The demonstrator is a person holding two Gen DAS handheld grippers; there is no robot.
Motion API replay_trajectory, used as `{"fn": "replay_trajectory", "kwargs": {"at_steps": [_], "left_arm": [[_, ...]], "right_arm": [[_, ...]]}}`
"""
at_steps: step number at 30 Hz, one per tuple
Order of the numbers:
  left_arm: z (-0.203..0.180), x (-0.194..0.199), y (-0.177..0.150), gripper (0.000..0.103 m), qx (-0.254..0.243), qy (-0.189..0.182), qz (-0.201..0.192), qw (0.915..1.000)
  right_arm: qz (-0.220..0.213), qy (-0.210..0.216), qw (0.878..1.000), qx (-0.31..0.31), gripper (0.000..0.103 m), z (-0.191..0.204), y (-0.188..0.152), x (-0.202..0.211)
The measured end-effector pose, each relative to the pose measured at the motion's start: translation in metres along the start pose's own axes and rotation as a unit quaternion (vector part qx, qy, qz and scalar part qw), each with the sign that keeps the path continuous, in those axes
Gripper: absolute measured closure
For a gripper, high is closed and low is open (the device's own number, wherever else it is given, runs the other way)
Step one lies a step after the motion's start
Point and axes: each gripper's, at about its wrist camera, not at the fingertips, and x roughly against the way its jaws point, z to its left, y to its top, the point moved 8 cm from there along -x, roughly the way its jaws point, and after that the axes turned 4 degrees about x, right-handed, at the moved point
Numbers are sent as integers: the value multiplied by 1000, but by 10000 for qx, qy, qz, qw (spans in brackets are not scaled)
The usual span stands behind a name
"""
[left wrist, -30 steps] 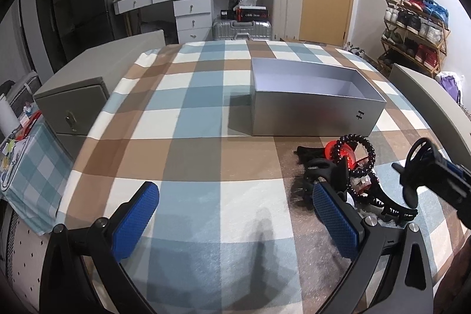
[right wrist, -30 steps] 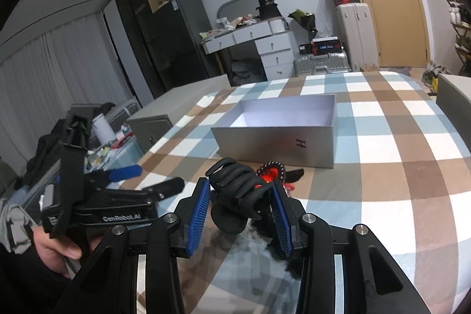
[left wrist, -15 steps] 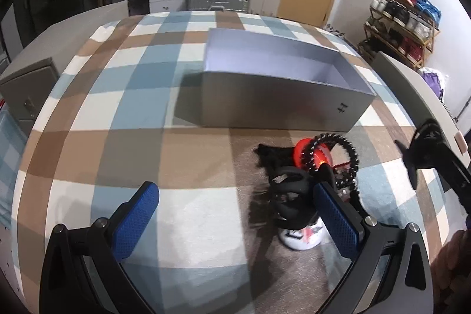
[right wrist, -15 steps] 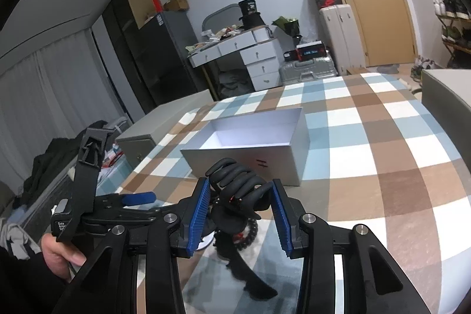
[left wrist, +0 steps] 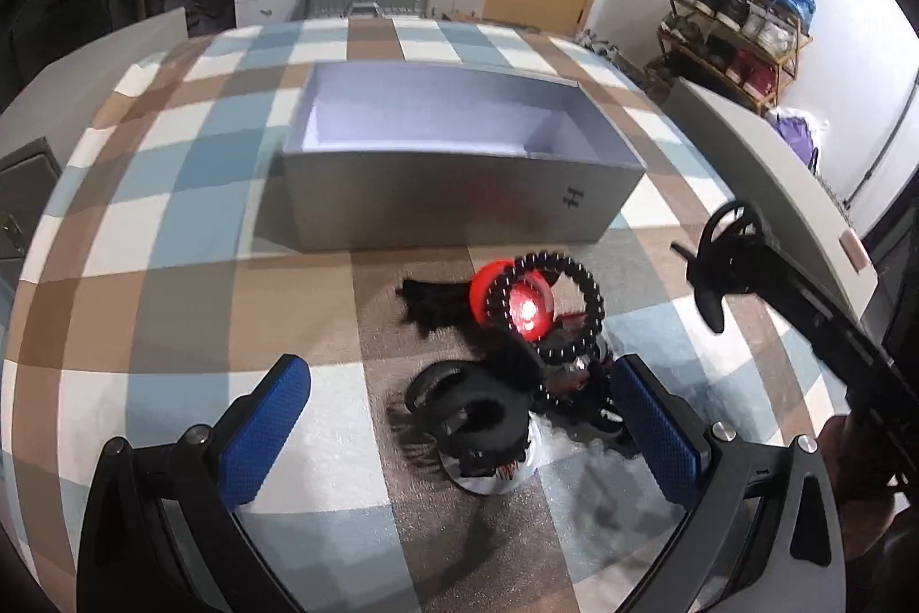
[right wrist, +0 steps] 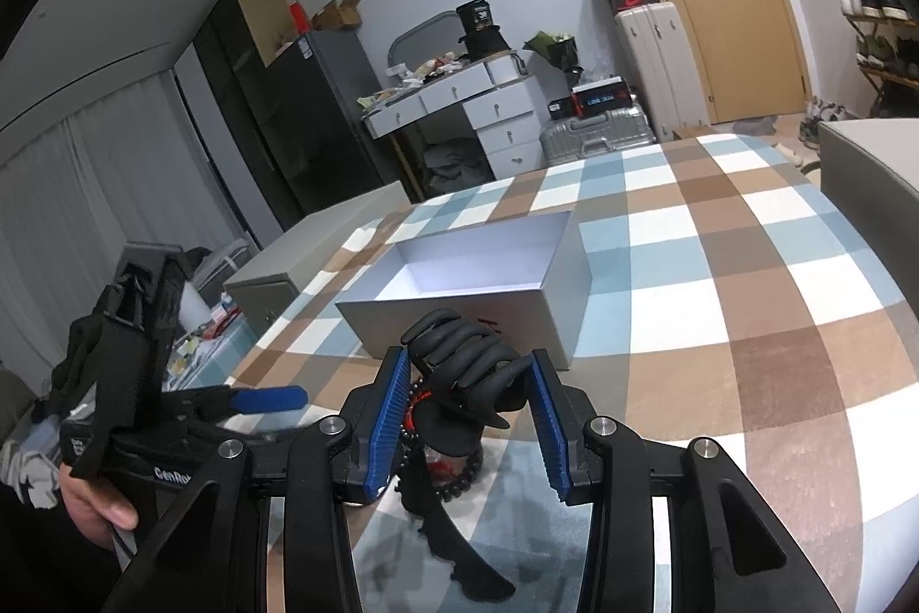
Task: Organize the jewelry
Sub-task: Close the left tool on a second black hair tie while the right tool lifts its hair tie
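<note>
A pile of jewelry lies on the checked cloth in front of an open grey box (left wrist: 459,199): a black bead bracelet (left wrist: 580,303), a red round piece (left wrist: 520,305) and black hair pieces (left wrist: 477,412). My left gripper (left wrist: 459,435) is open and hovers over the pile, pads either side of it. My right gripper (right wrist: 468,420) is shut on a black claw hair clip (right wrist: 465,363) and holds it above the pile, near the box (right wrist: 477,280). The clip also shows at the right of the left wrist view (left wrist: 721,257).
Grey cabinets flank the table at left (right wrist: 298,268) and right (left wrist: 764,165). A white desk with drawers (right wrist: 459,113), suitcases (right wrist: 597,136) and a shoe rack (left wrist: 741,21) stand behind. The left gripper's body (right wrist: 149,383) is at the lower left of the right wrist view.
My right gripper has lifted the black claw clip up off the pile. My left gripper has moved forward and tilted down over the pile, still open.
</note>
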Motion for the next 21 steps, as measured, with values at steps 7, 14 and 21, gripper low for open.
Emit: {"fn": "replay_trajectory", "kwargs": {"at_steps": [7, 14, 21], "left_arm": [[6, -18, -4, 2, 130, -4, 300, 9995], [6, -18, -4, 10, 249, -324, 454, 9981], [2, -15, -9, 56, 45, -420, 499, 9979]], "right_arm": [[-27, 26, 10000, -21, 62, 0, -2, 3], [3, 24, 10000, -58, 62, -1, -3, 2], [15, 2, 10000, 18, 62, 4, -2, 2]]}}
